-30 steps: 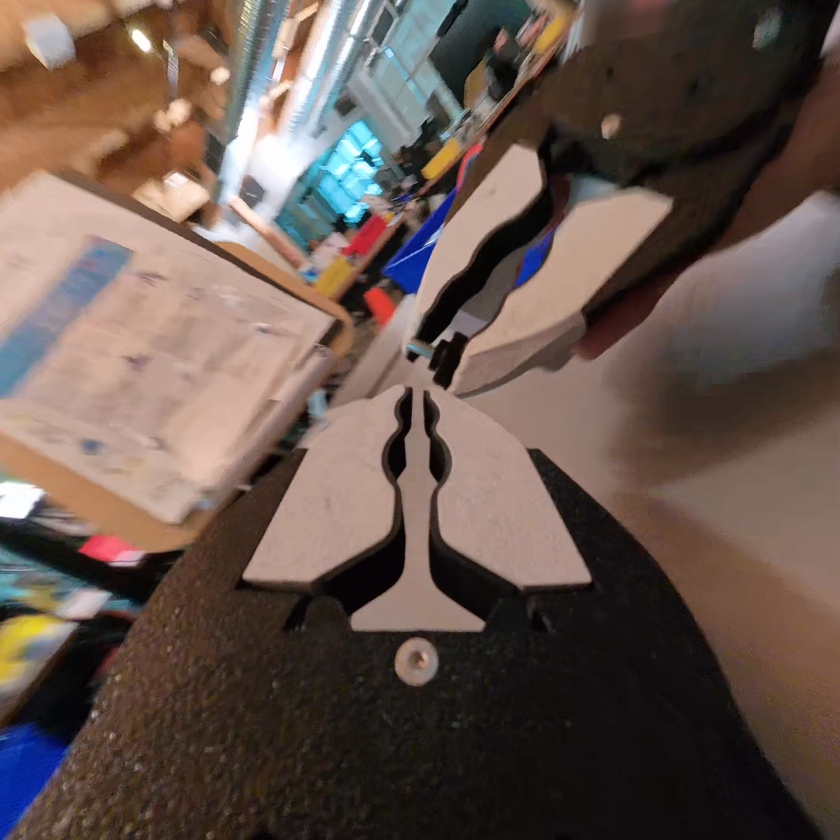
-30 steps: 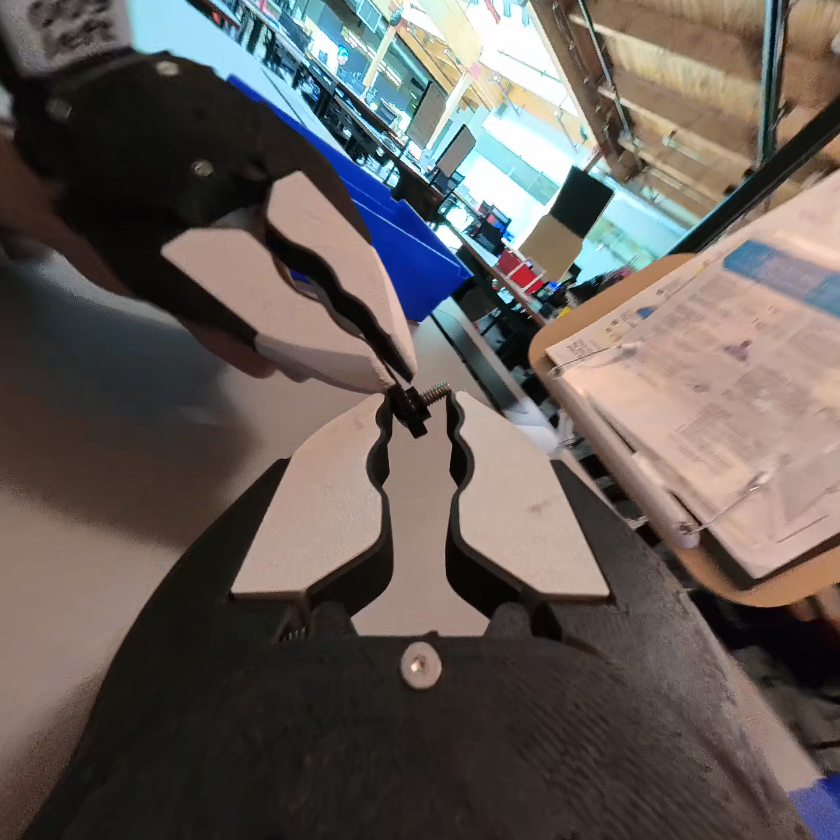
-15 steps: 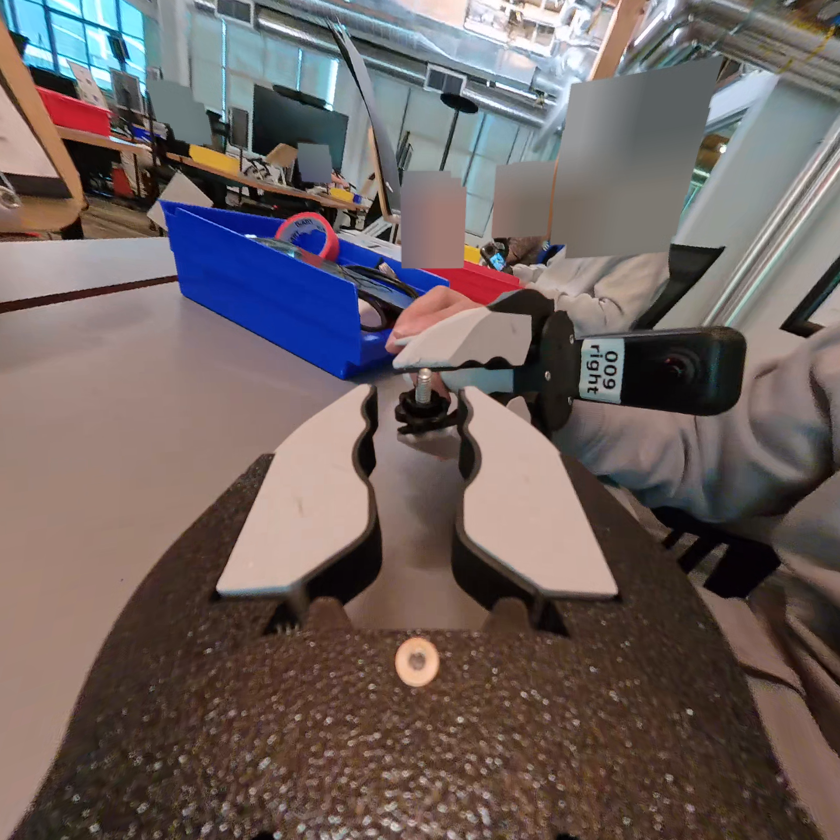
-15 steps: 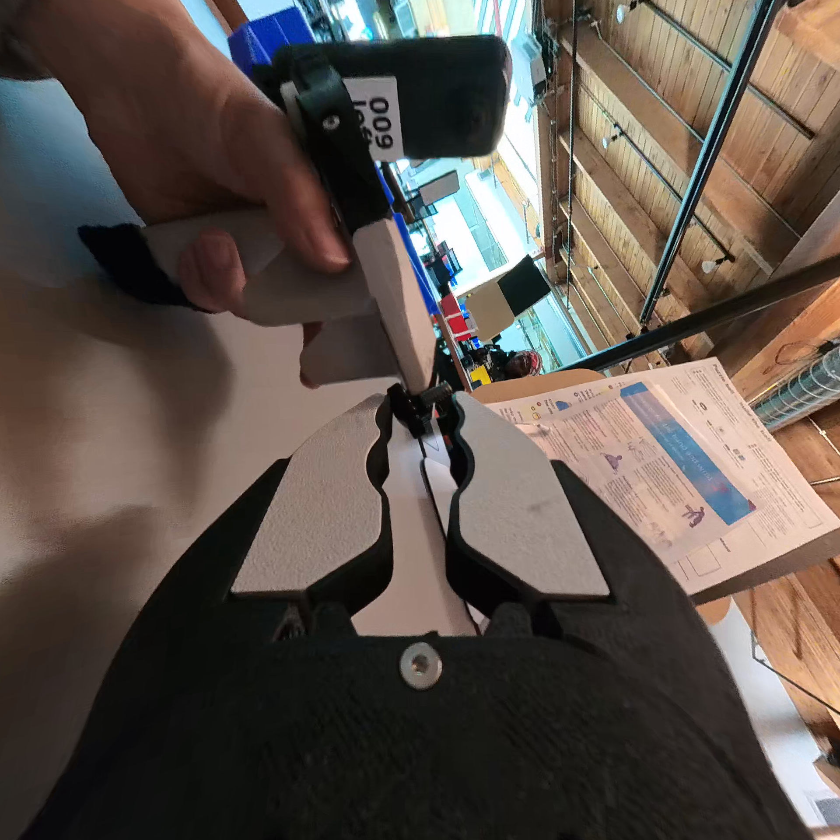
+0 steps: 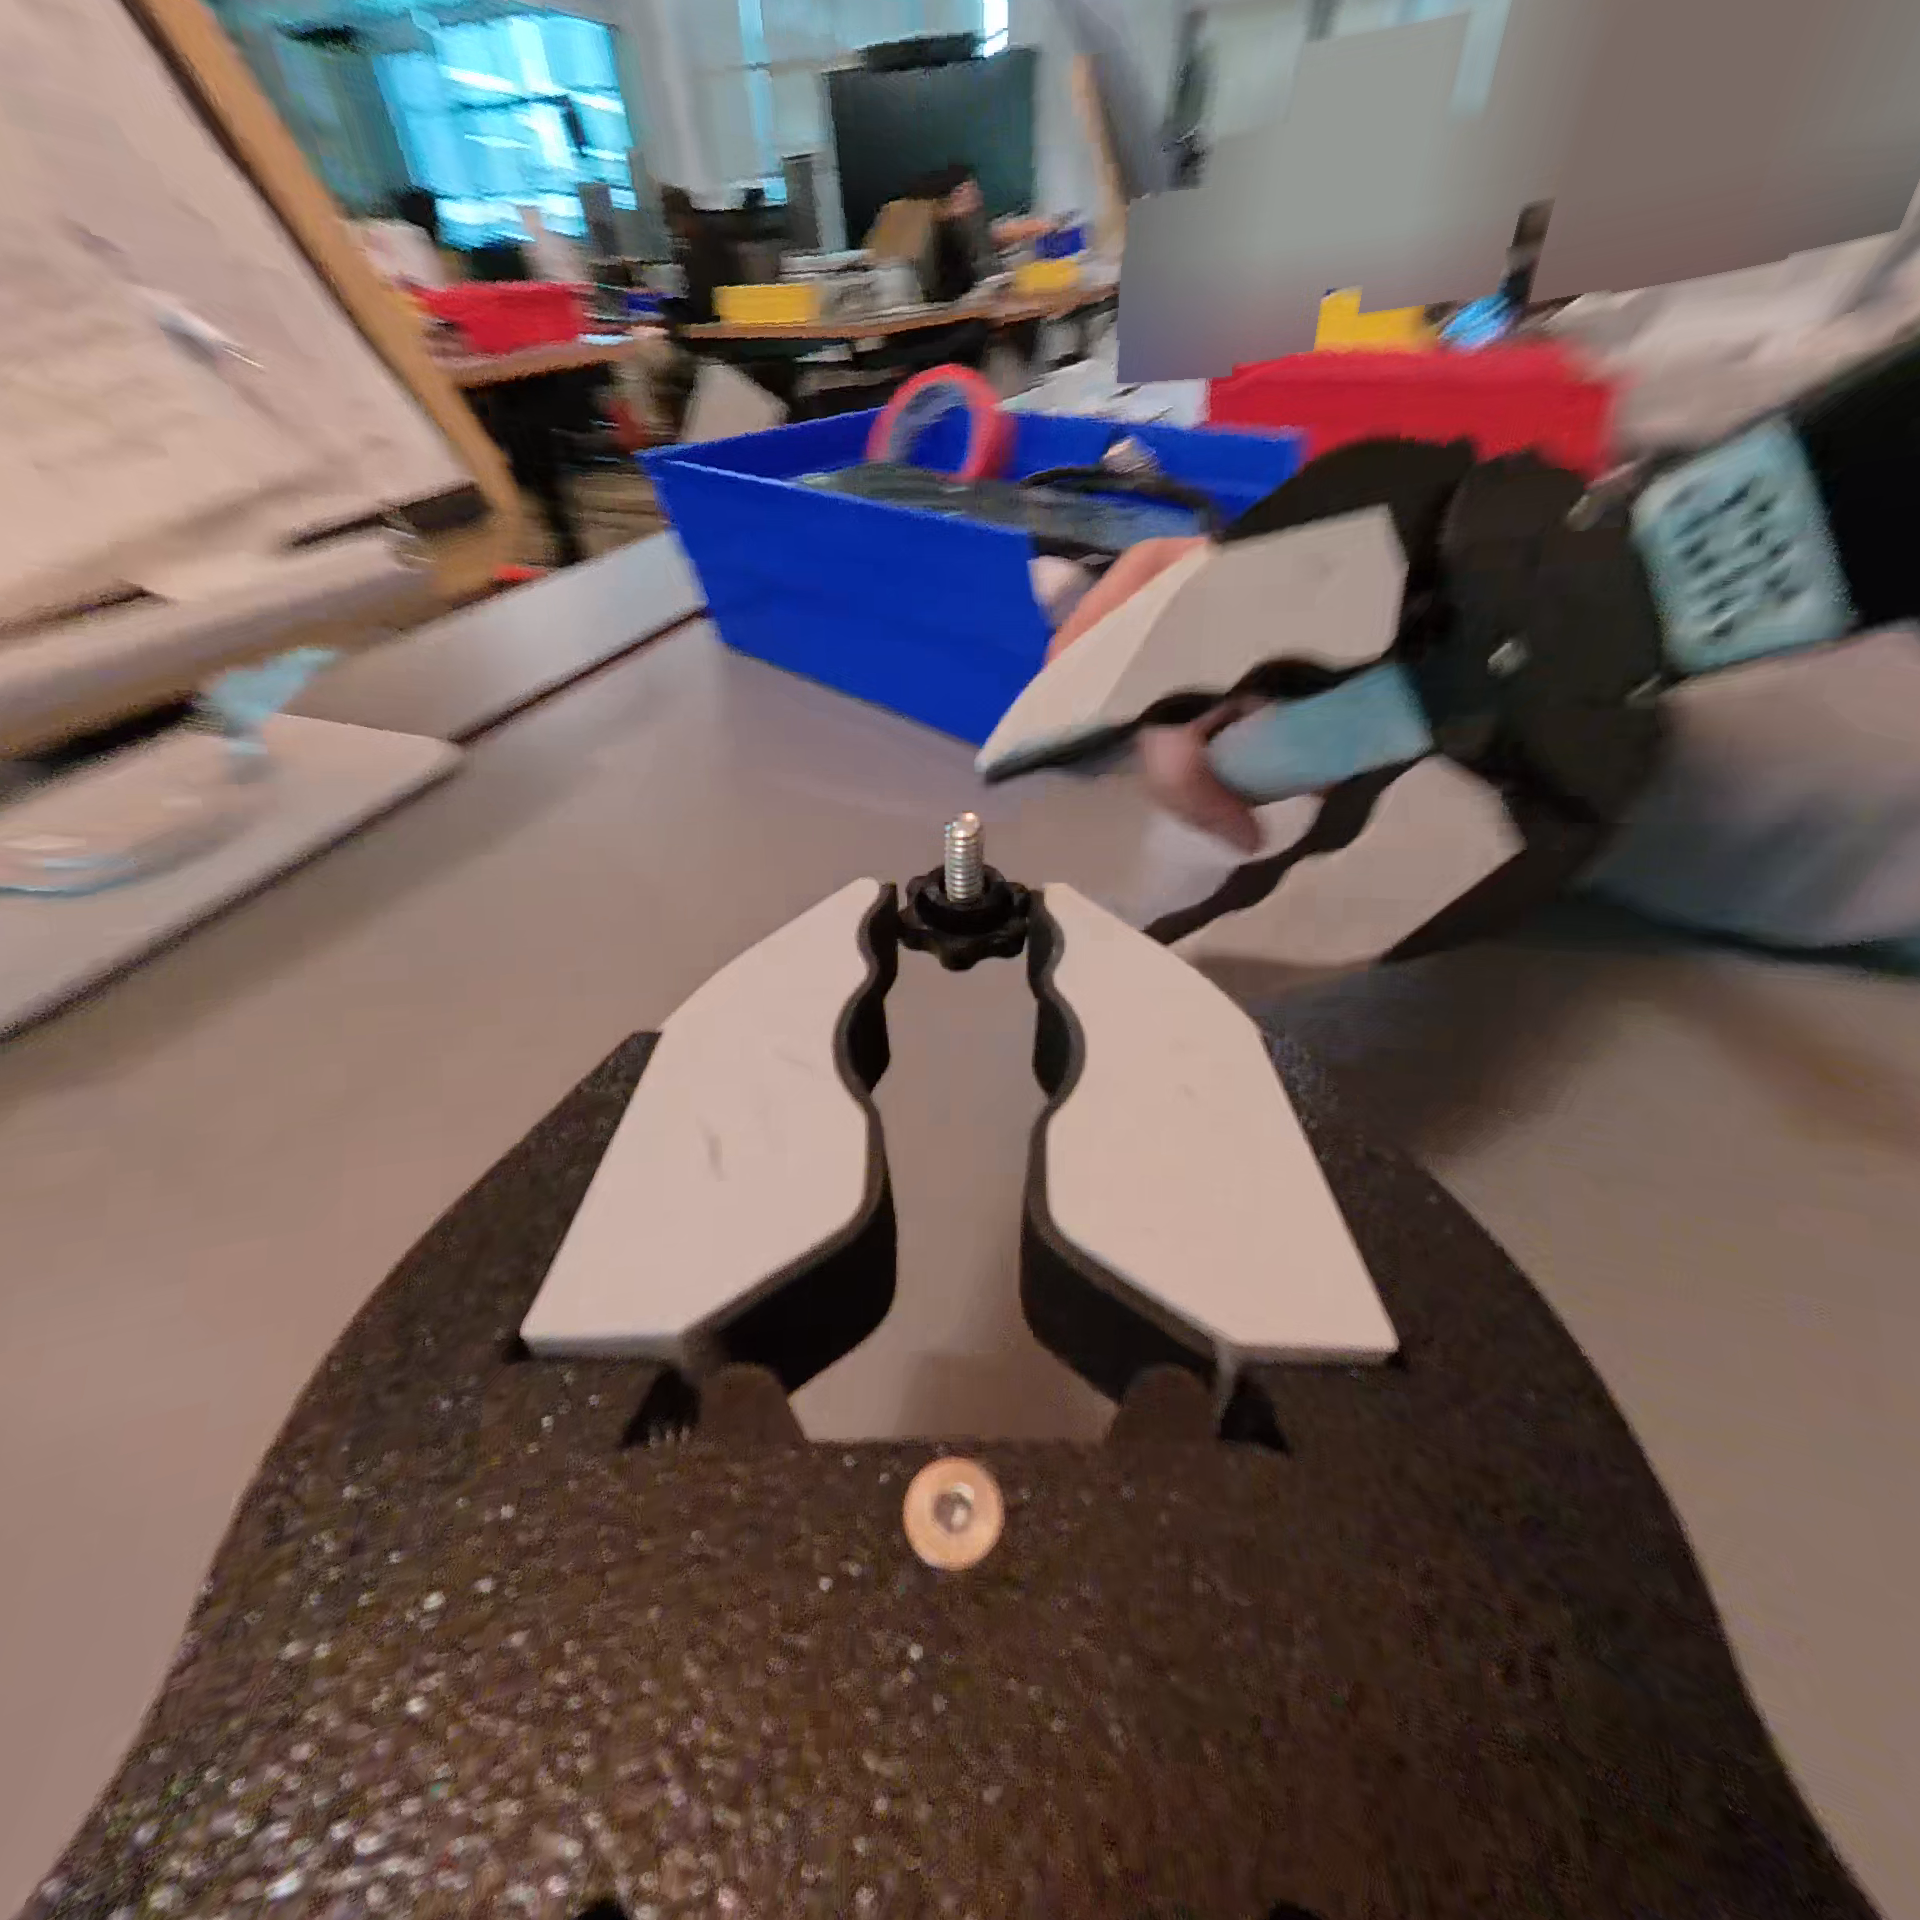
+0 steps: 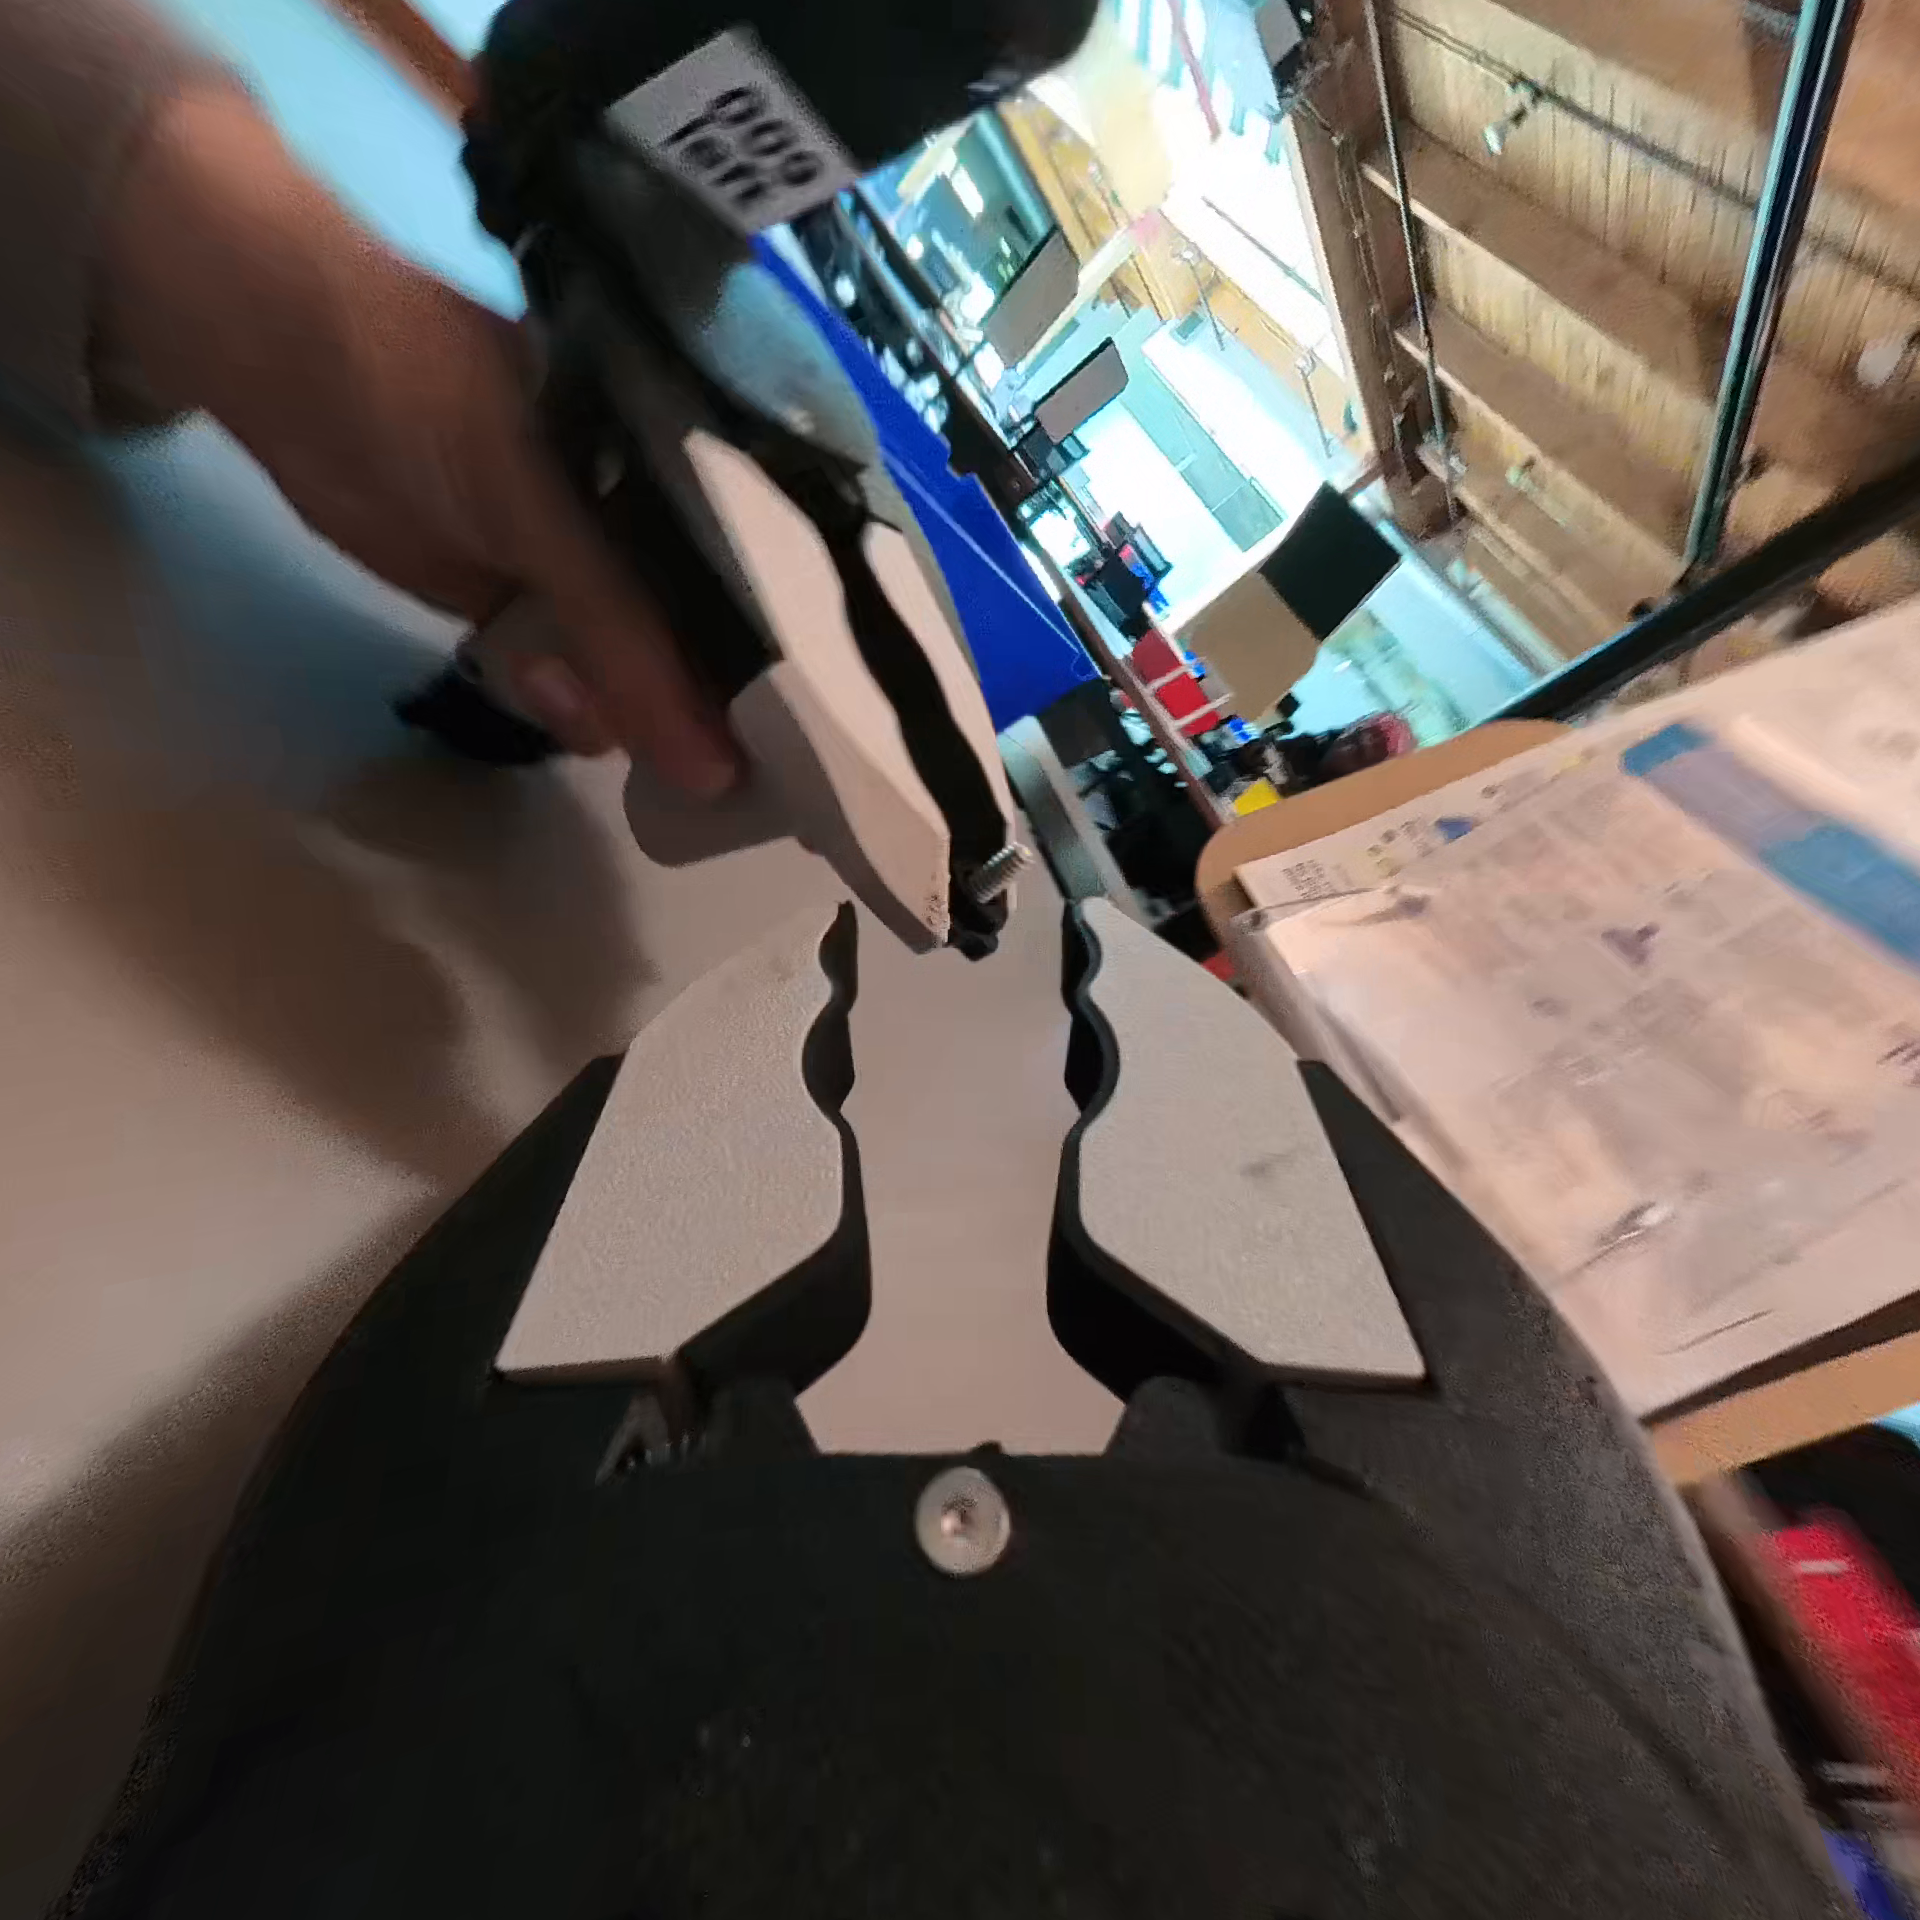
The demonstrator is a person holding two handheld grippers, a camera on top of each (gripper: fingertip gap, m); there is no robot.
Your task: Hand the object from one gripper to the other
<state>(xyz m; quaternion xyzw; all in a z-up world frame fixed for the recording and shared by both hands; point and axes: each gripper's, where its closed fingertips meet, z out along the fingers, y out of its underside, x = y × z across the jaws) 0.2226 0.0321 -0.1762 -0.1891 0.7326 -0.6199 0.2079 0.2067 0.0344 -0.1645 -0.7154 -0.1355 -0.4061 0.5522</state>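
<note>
A small black knob with a threaded metal stud [image 5: 961, 914] is pinched between the fingertips of my left gripper [image 5: 958, 906], stud pointing up, above the grey table [image 5: 468, 914]. My right gripper [image 5: 1112, 753] is off to the upper right of it, apart from the knob, with its jaws apart and nothing in them. In the right wrist view my right gripper [image 6: 956, 920] is open. The left gripper [image 6: 971, 894] comes in from the upper left and holds the knob [image 6: 992, 871] just beyond my right fingertips.
A blue bin [image 5: 862, 592] with a red tape roll [image 5: 940, 416] stands at the back of the table, and a red bin [image 5: 1403, 405] is behind it. A clipboard with papers [image 5: 156, 364] leans at the left and also shows in the right wrist view [image 6: 1610, 987].
The right gripper held the knob a second ago. The left gripper closed on it, then the right gripper opened and drew away to the right.
</note>
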